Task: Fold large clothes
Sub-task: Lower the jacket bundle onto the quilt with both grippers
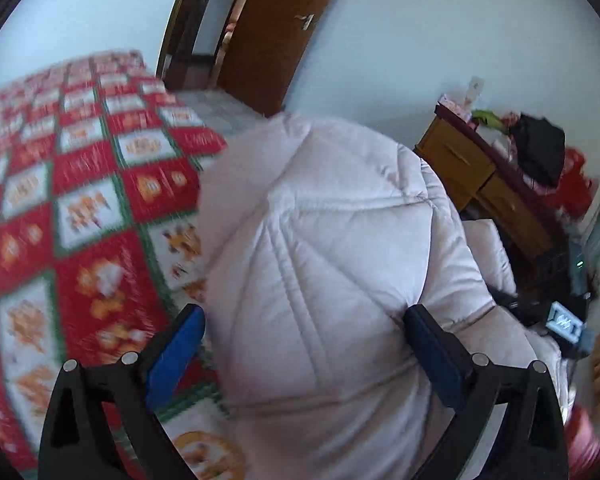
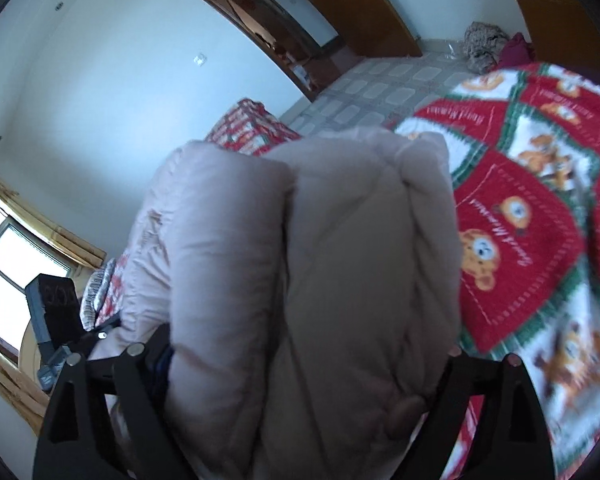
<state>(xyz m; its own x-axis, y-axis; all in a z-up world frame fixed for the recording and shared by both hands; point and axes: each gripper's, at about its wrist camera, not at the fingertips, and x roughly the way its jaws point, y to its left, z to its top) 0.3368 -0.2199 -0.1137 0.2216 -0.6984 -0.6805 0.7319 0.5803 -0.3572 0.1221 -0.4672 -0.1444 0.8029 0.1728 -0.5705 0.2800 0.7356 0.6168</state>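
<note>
A pale quilted padded coat (image 1: 320,248), already doubled into a thick bundle, lay on a bed under a red, white and green patterned blanket (image 1: 88,184). Left gripper (image 1: 304,352): jaws stood wide apart, the bundle bulging up between them; the blue pad (image 1: 176,356) on the near side showed clear of the cloth, the other pad sat against or just beside the fabric, so no clamp there. Right gripper (image 2: 300,360): jaws also spread about as wide as they go, with two fat rolls of the coat (image 2: 300,248) filling the gap; fingertips were buried behind the padding, and whether they pressed on it could not be told. Ahead of the left tool, off to its right, stood a wooden dresser (image 1: 472,172) with clutter on top; ahead of the right tool a tiled floor (image 2: 364,92) and a doorway. Judgement on handling: the coat looked light but bulky, soft and springy, likely to puff back open once released; the shell may be a little slick. Best hold would seem to be at a stitched seam or the folded edge, where the layers compress, rather than on the fat middle of a roll, which overfills the jaws.
</note>
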